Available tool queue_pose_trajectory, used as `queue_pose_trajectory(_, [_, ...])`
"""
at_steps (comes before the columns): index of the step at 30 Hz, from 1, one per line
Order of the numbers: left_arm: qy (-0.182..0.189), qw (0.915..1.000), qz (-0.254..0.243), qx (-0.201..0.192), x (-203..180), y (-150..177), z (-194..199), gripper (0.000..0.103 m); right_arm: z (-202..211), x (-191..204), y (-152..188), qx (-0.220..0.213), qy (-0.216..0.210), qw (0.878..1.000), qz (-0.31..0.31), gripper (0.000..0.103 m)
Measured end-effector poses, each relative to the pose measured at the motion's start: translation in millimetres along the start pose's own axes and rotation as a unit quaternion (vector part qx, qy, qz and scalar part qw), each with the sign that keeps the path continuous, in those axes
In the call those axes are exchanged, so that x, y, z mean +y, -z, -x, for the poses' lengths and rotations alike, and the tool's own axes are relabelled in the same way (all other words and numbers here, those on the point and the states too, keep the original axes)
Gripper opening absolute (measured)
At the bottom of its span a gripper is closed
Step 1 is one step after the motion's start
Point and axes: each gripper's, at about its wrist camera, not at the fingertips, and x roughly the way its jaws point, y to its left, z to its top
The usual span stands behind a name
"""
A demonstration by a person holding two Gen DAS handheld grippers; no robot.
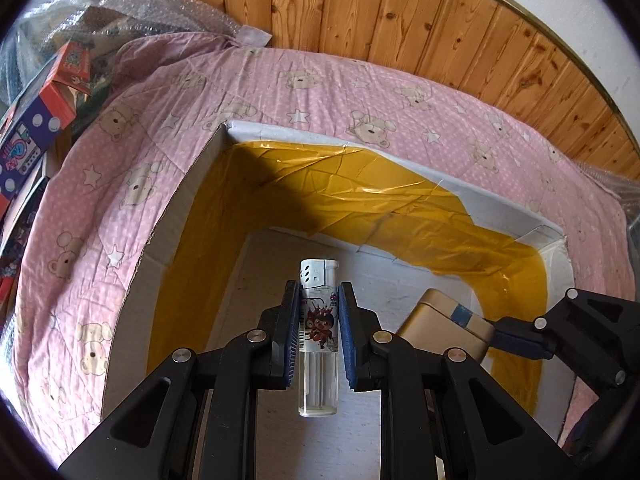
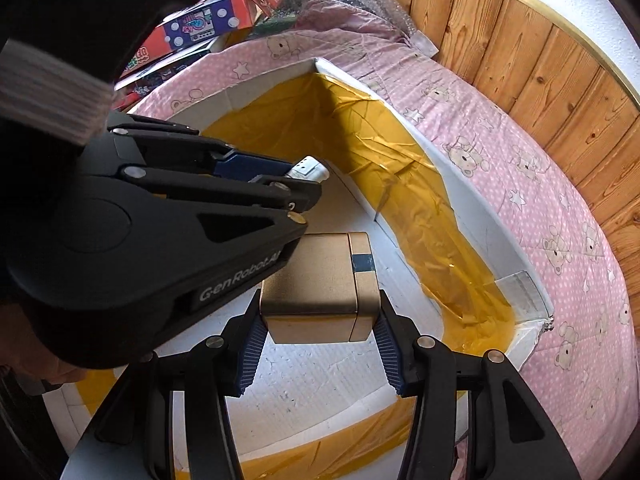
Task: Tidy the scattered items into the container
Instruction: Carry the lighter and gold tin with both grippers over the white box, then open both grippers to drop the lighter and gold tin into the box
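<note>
Left gripper [image 1: 319,330]: jaws clenched on the lighter [image 1: 319,320], one blue pad on each flat side; held over the inside of the container [image 1: 168,216], clear of its floor as far as I can judge

Lighter axis: long axis runs straight out along the fingers, metal cap forward and past the fingertips, clear fuel end back toward the camera; seen from the right wrist, the cap [image 2: 310,169] pokes out beyond the left gripper [image 2: 292,184] toward the far yellow-lined corner

Right gripper [image 2: 320,320]: jaws grasping the gold box [image 2: 316,280] across its width; the box's lid end with the blue tape faces the right; whether it rests on the container [image 2: 472,196] floor or hangs just above, I cannot tell

Which is nearer: both grippers are already inside the container walls; the left one sits above and ahead of the gold box [image 1: 444,324], the right one lower, beside it

Deciding relation: white floor lies directly below each held thing, so the likely next move is opening the jaws; the lighter may fall cap-first and roll toward the box

Setting: container sits on a bed with a pink bear-print cover [image 1: 360,92]
</note>
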Motion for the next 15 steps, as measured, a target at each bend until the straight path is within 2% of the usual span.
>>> queue_pose_trajectory(10, [-0.006,0.9997,0.017,0.017,4.5,-6.4,-22.6,0.022,-5.3,-11.5,-3.8,0.007,0.008,1.0,-0.02,0.052])
queue_pose_trajectory(11, [-0.012,0.9996,0.02,0.017,5.1,-7.1,-23.7,0.026,-4.8,-12.0,-3.6,0.006,0.009,1.0,-0.021,0.052])
queue_pose_trajectory(12, [-0.018,0.9994,0.023,0.017,6.0,-7.5,-24.3,0.039,-3.7,-12.6,-3.4,0.003,0.009,1.0,-0.024,0.052])
queue_pose_trajectory(13, [-0.021,0.9993,0.026,0.017,7.0,-7.6,-24.5,0.042,-1.9,-13.3,-3.1,-0.001,0.009,1.0,-0.027,0.053])
queue_pose_trajectory(15, [-0.014,0.9992,0.032,0.02,8.5,-7.2,-23.0,0.042,2.9,-14.0,-2.5,-0.007,0.009,0.999,-0.032,0.053])
